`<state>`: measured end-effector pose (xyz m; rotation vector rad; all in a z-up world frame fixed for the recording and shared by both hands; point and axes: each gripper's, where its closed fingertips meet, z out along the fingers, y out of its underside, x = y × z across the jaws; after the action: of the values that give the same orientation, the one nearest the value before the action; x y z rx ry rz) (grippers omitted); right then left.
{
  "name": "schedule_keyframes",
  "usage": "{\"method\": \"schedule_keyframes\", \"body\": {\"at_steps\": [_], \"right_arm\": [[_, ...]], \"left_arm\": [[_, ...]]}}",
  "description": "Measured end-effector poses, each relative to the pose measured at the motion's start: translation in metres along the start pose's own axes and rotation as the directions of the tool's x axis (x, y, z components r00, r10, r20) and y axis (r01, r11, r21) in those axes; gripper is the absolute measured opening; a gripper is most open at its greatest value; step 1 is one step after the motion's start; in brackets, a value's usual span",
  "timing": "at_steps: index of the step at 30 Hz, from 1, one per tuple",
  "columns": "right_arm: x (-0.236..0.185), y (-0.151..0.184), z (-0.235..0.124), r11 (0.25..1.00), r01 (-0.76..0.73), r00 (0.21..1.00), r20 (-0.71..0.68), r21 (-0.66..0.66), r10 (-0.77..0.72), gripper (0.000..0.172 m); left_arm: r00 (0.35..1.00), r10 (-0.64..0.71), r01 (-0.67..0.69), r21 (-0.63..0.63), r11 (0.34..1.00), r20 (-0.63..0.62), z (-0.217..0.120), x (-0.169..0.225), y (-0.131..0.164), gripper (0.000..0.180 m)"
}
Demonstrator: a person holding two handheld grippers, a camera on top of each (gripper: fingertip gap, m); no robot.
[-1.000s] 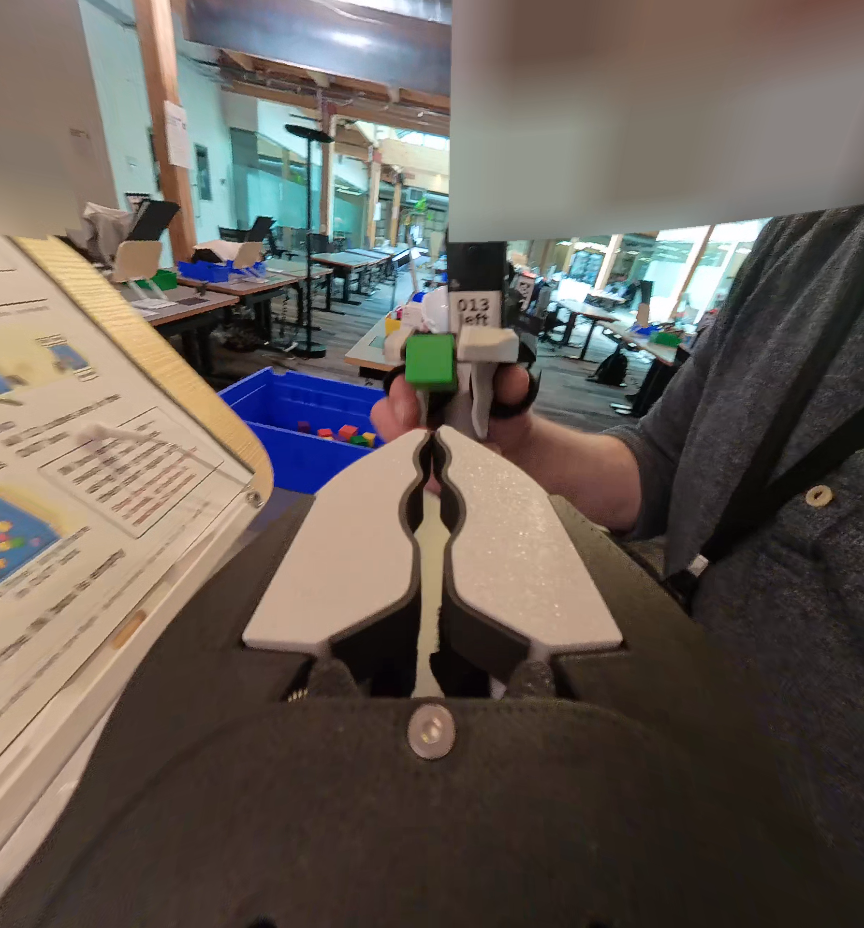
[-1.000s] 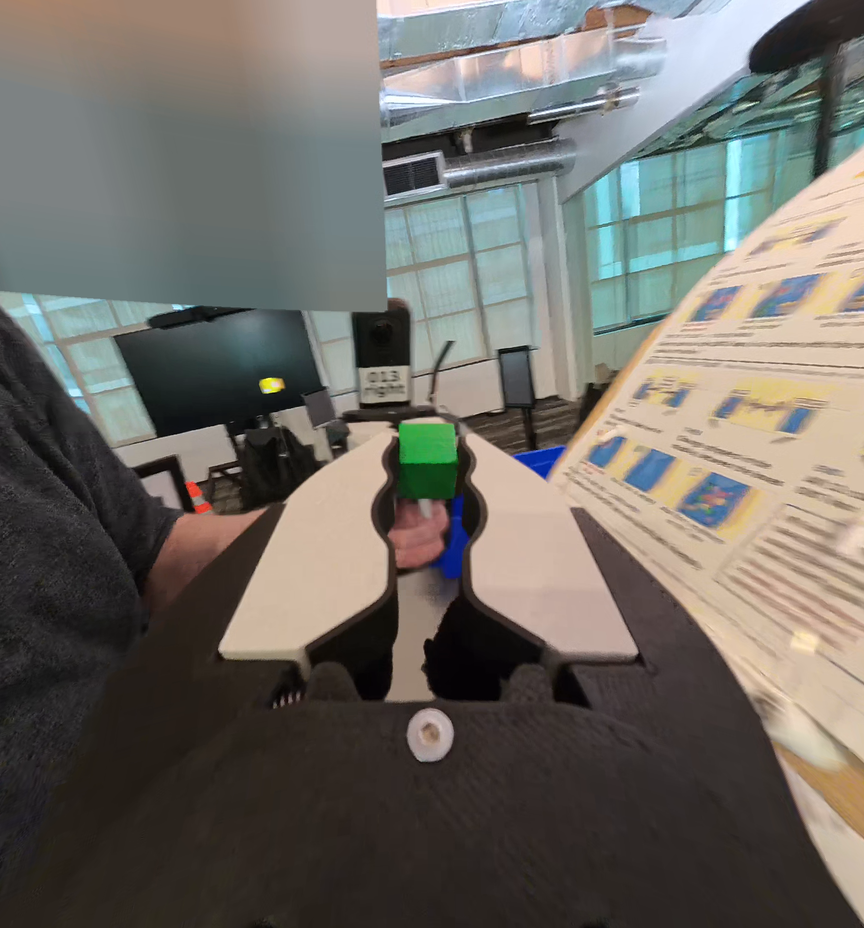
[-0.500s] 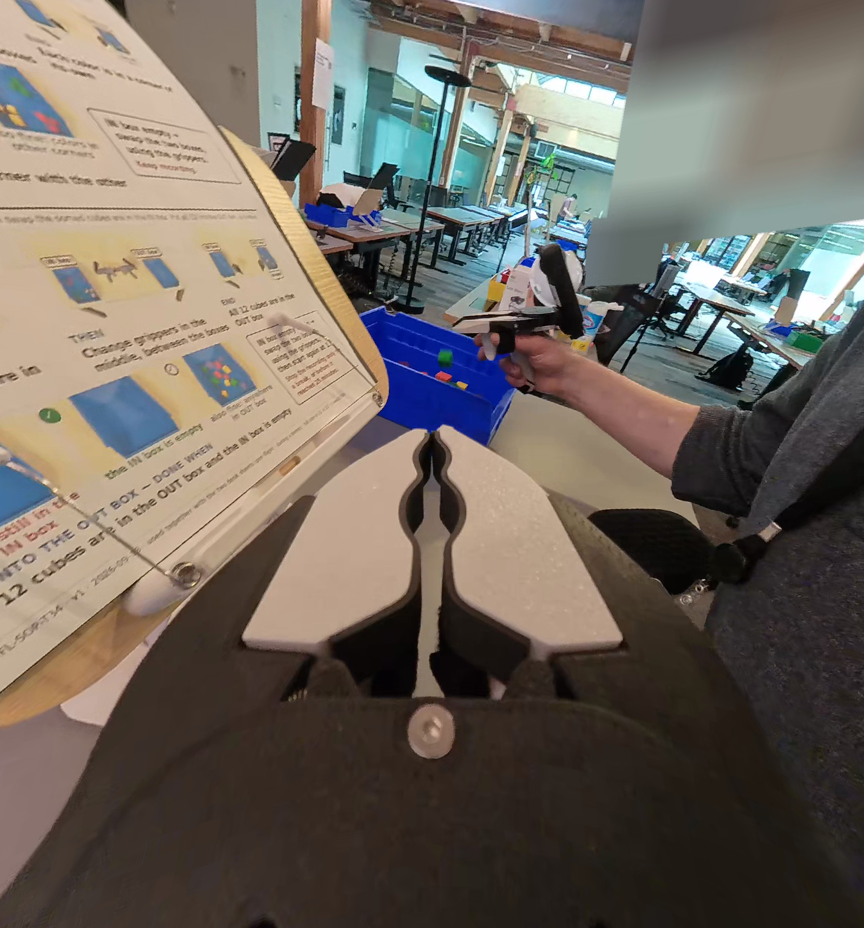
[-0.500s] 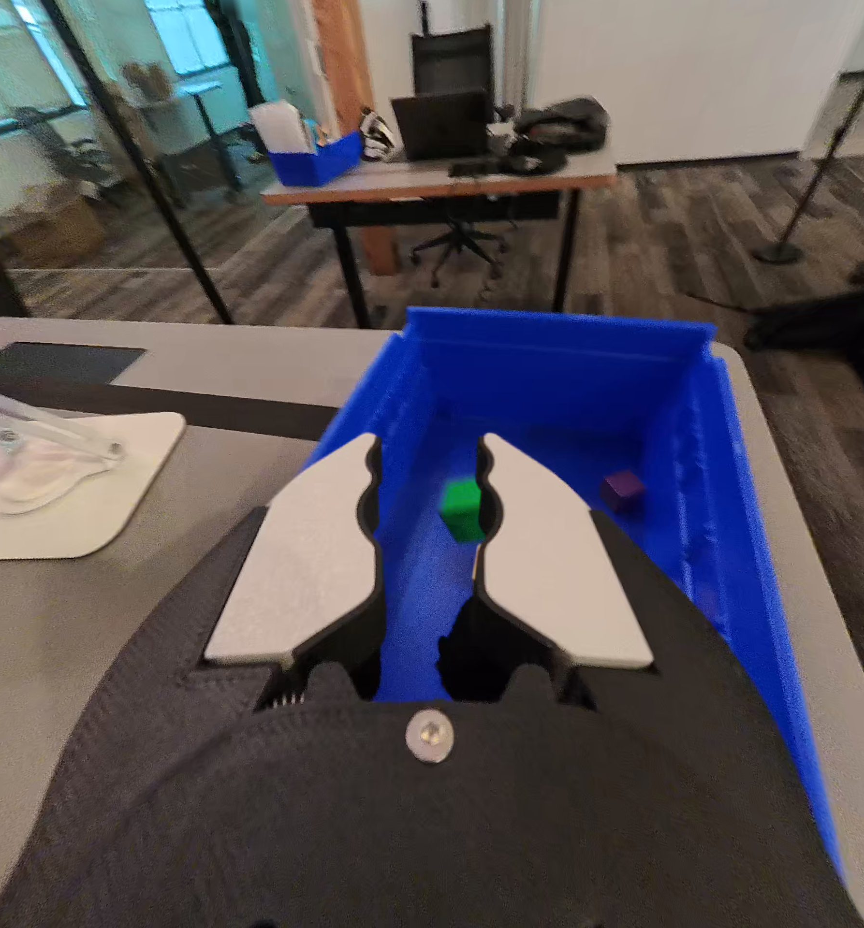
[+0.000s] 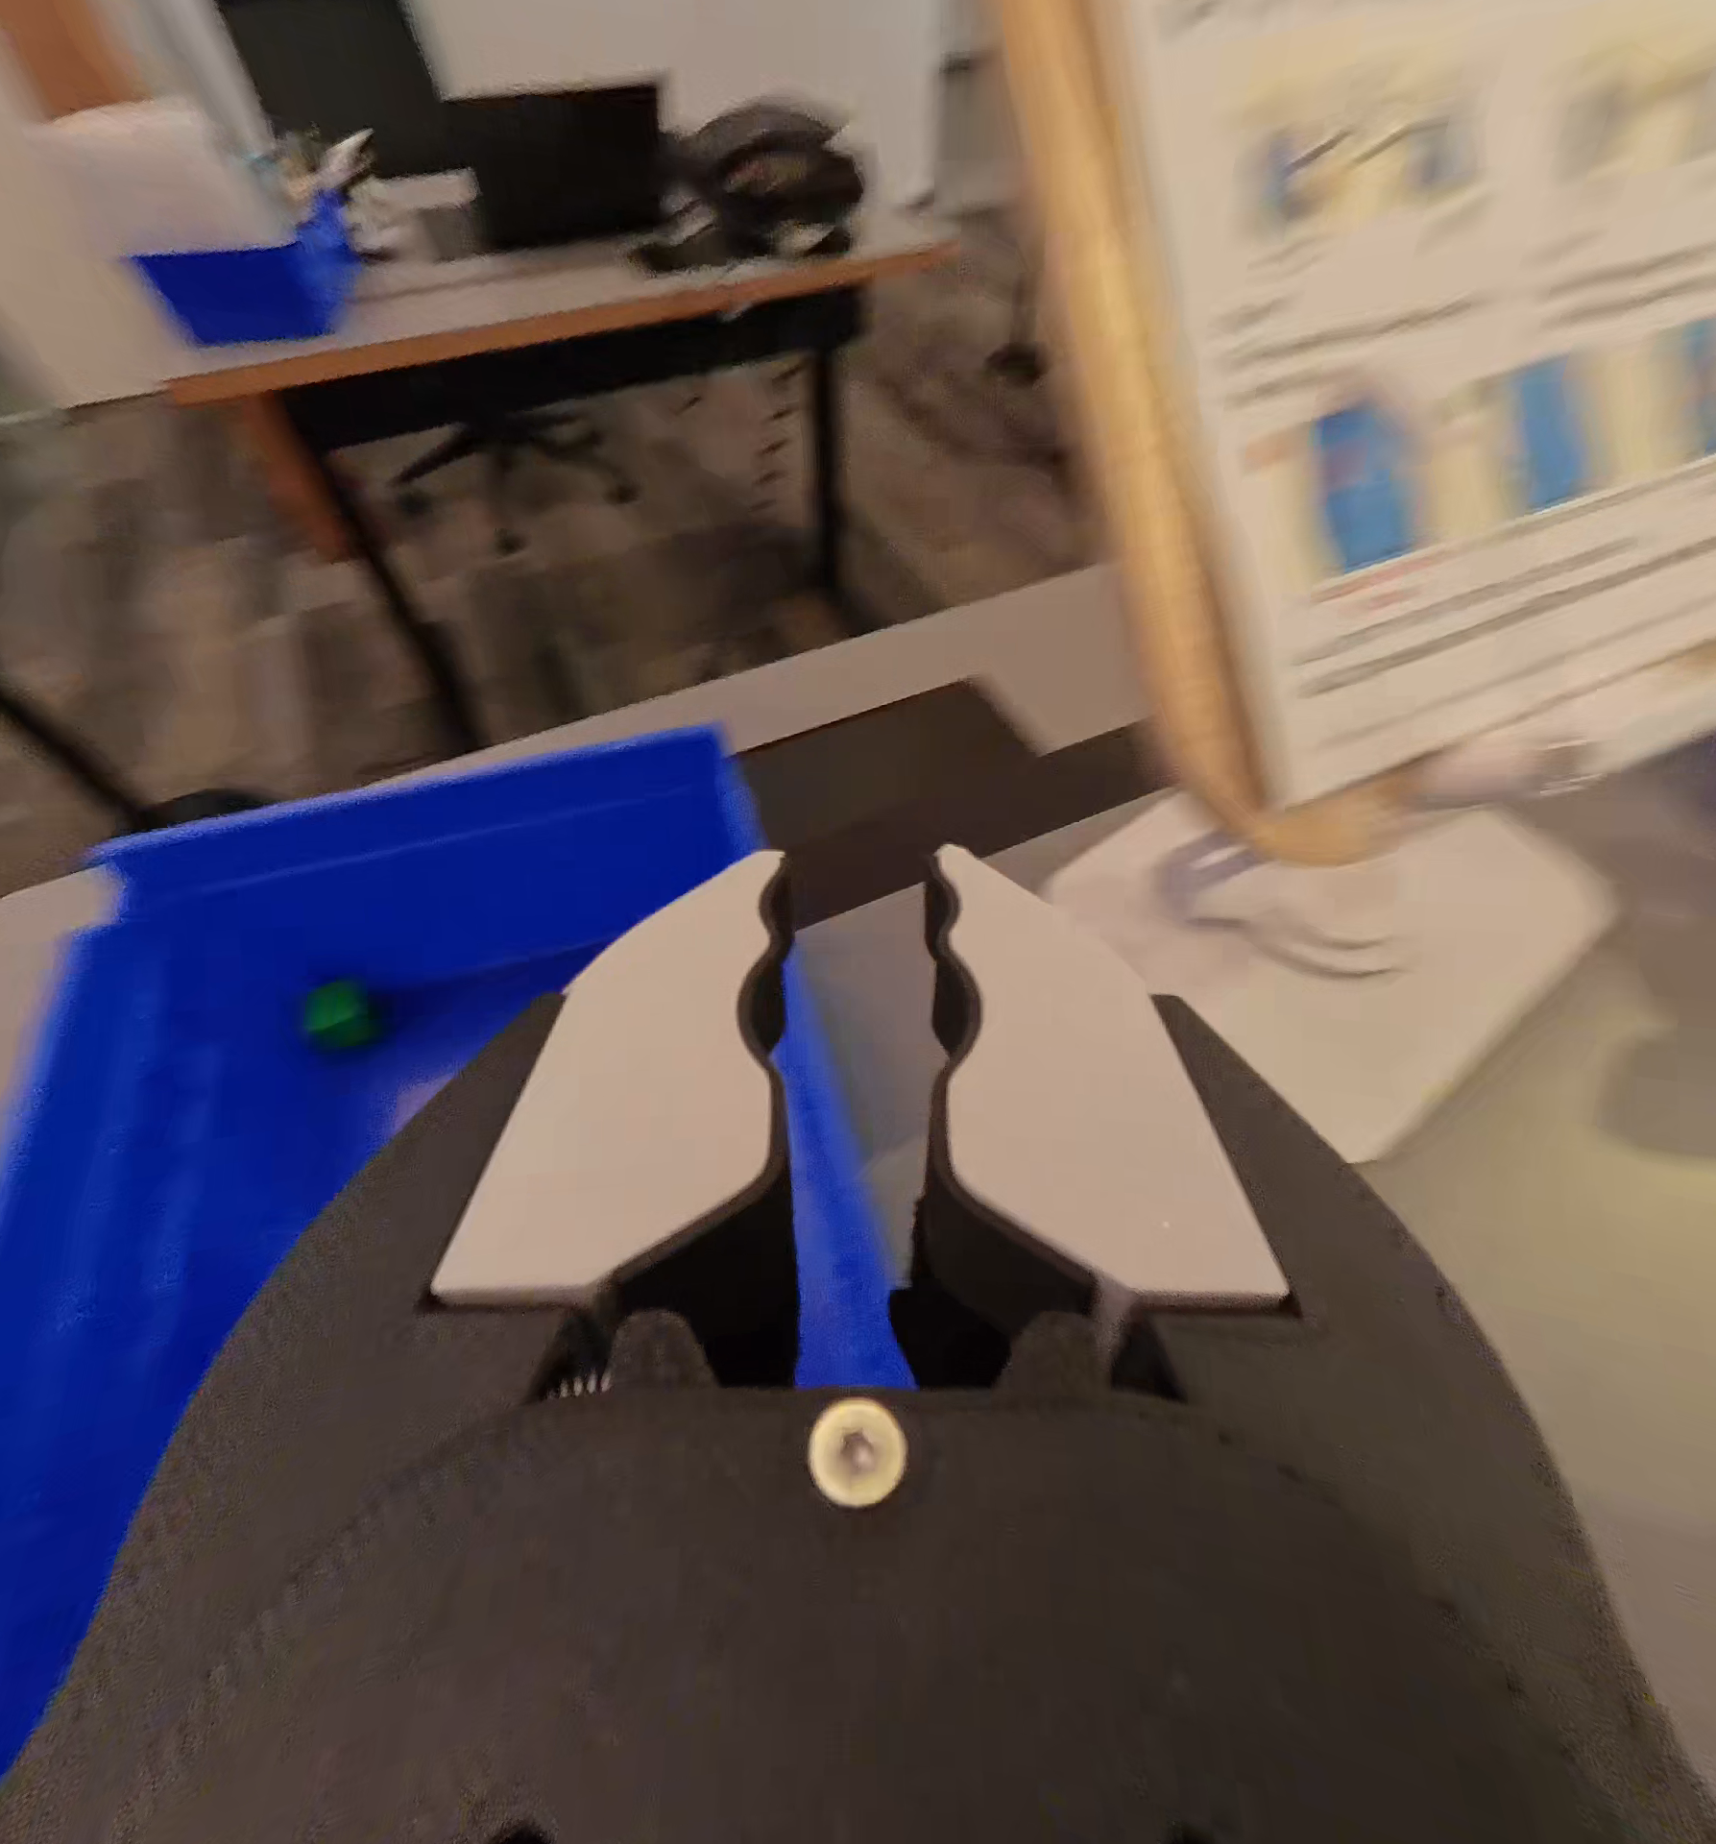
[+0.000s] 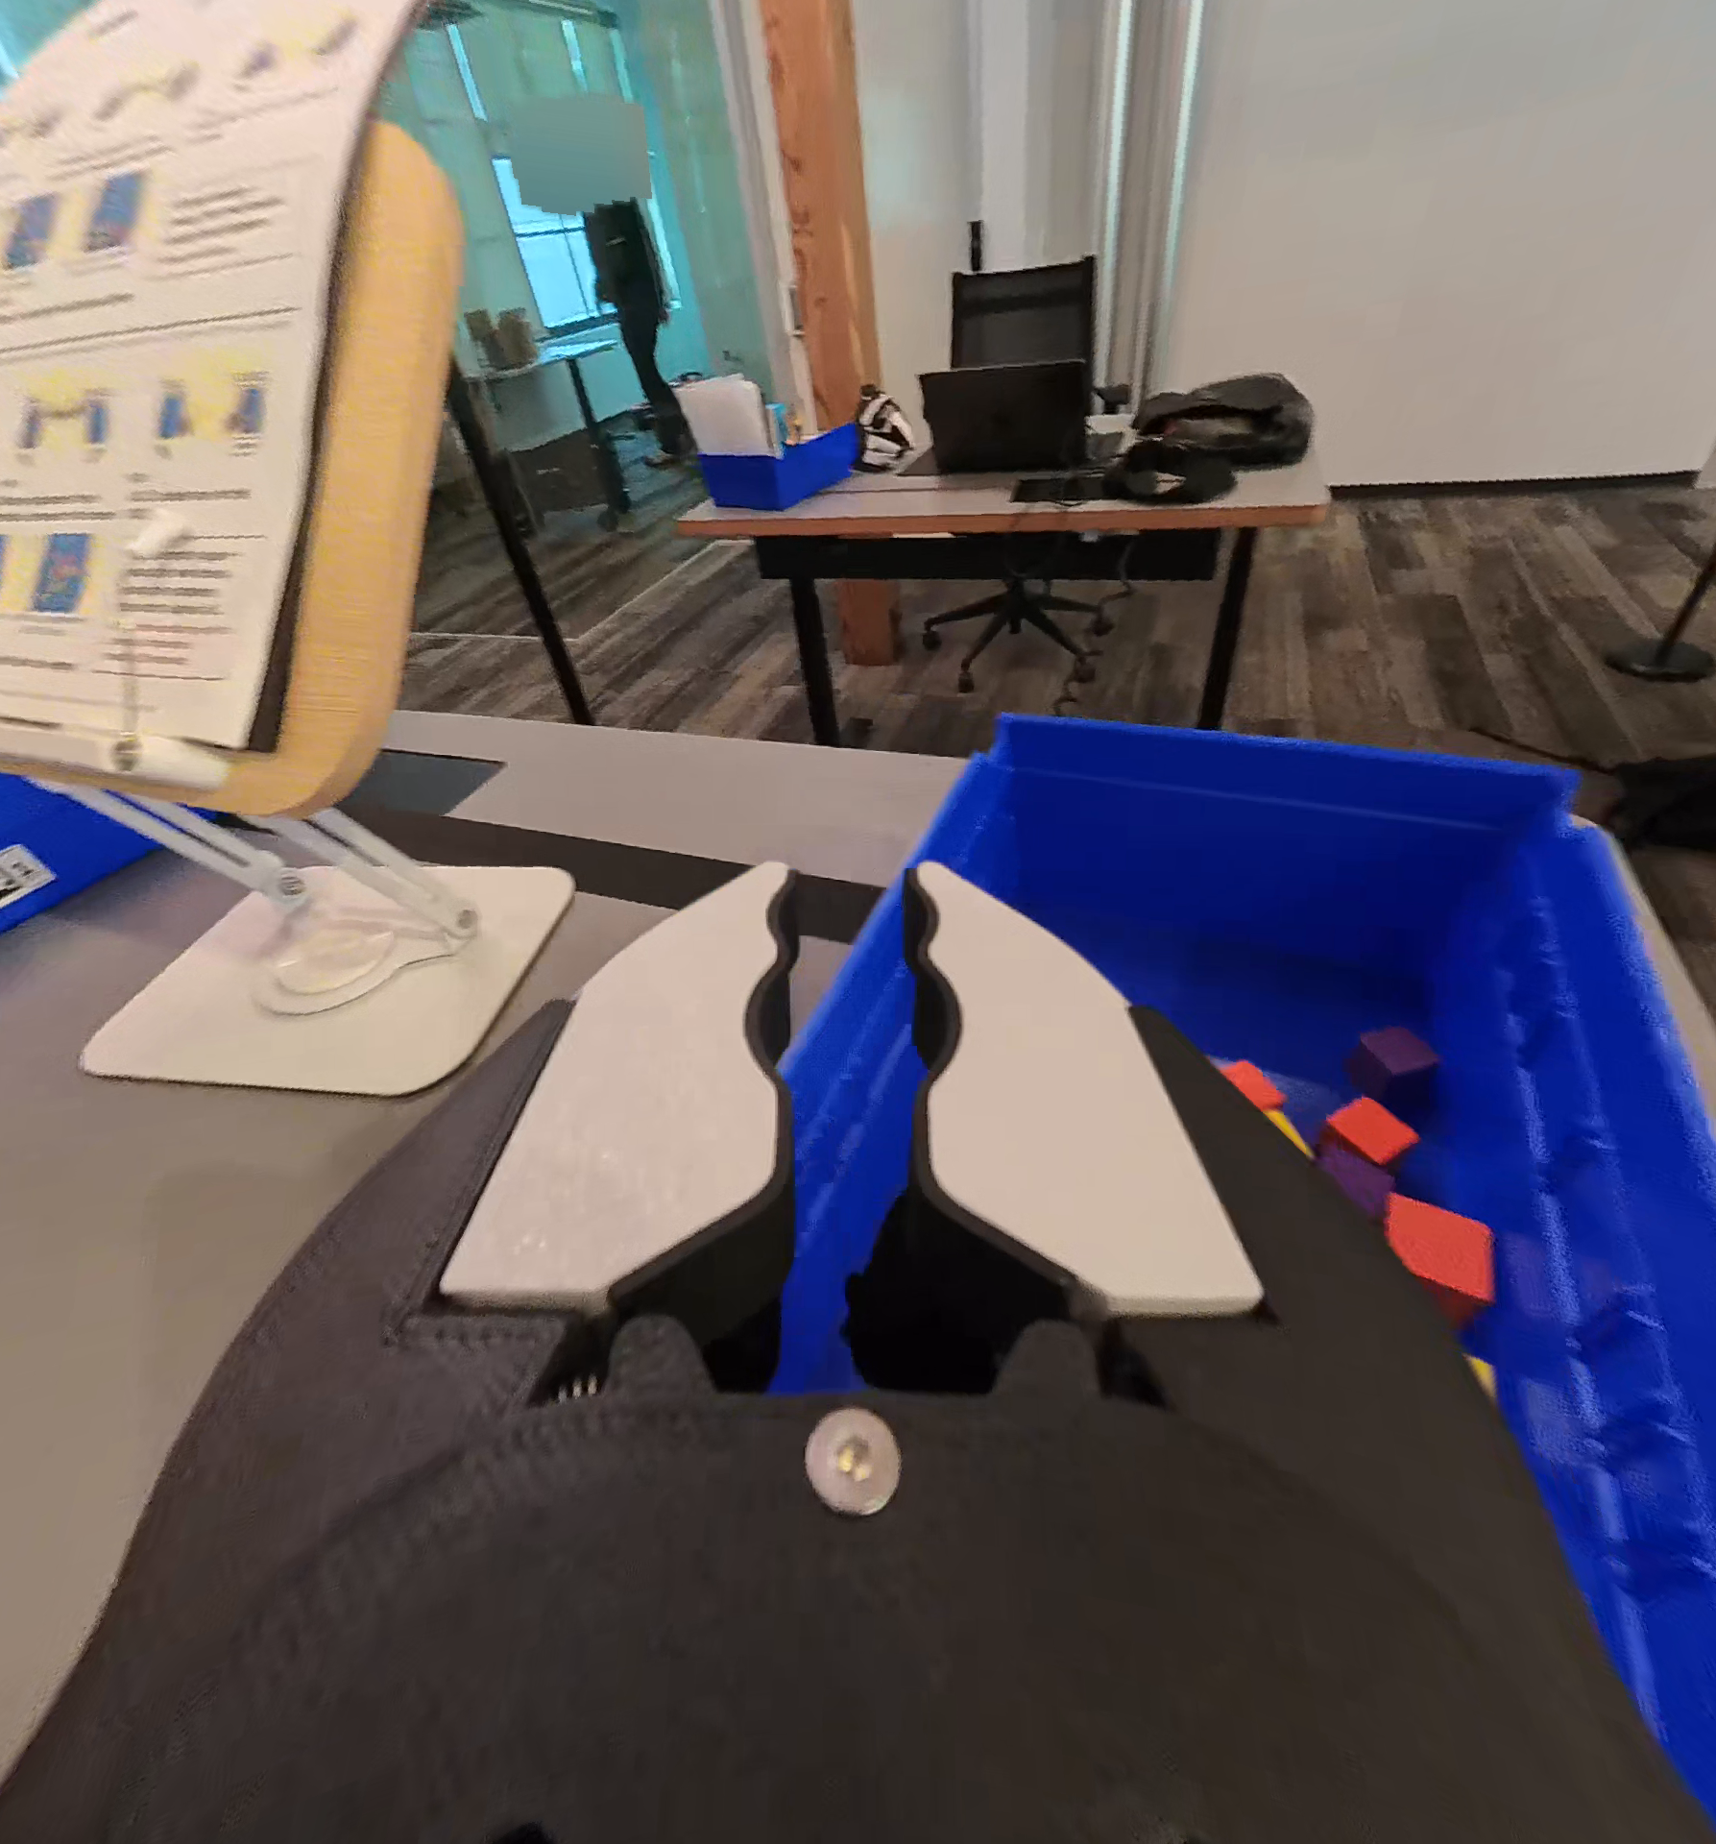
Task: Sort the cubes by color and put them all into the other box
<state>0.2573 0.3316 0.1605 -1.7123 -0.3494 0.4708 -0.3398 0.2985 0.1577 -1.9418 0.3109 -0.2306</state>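
Left wrist view: looking down over the left gripper [image 5: 856,878], fingers [image 5: 654,1078] parted with nothing between them, hovering above the right wall of a blue box [image 5: 415,878] on the grey table [image 5: 1532,1297]. Showing one green cube [image 5: 340,1013] lying on that box's floor near the far wall, well apart from the fingertips. Blurring heavily across the whole view; catching a wooden stand with a printed sheet [image 5: 1432,399] on its white base to the right.

Right wrist view: looking over the right gripper [image 6: 849,878], fingers [image 6: 1053,1098] released and bare, hanging above the left wall of another blue box [image 6: 1283,798]. Holding red cubes [image 6: 1440,1259], purple cubes [image 6: 1394,1064] and a sliver of a yellow cube [image 6: 1285,1128] in a loose cluster on that box's floor, right of the gripper, partly hidden by its body. Showing the sheet stand [image 6: 375,449] to the left and a far desk [image 6: 1013,509] with a laptop beyond.
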Motion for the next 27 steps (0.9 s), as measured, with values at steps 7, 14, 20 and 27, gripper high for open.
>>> {"method": "schedule_keyframes", "body": {"at_steps": [7, 14, 20, 27], "right_arm": [[-0.060, -0.003, 0.017, 0.998, 0.056, 0.989, 0.141, -0.015, -0.053, 0.019], [-0.099, -0.003, 0.032, 0.999, 0.050, 0.968, 0.246, -0.018, -0.044, 0.018], [-0.117, -0.003, 0.035, 0.998, 0.066, 0.958, 0.281, -0.019, -0.058, 0.018], [-0.122, -0.008, 0.036, 0.998, 0.070, 0.953, 0.296, -0.008, -0.064, 0.018]], "left_arm": [[0.935, 0.054, 0.070, -0.334, 0.940, 0.350, 0.035, -0.123, 0.077, 0.056], [0.899, 0.105, 0.102, -0.437, 0.894, 0.424, 0.082, -0.183, 0.116, 0.056], [0.865, 0.004, 0.253, -0.443, 0.860, 0.501, 0.105, -0.215, 0.141, 0.048], [0.863, -0.011, 0.263, -0.429, 0.864, 0.506, 0.115, -0.224, 0.148, 0.038]]}}
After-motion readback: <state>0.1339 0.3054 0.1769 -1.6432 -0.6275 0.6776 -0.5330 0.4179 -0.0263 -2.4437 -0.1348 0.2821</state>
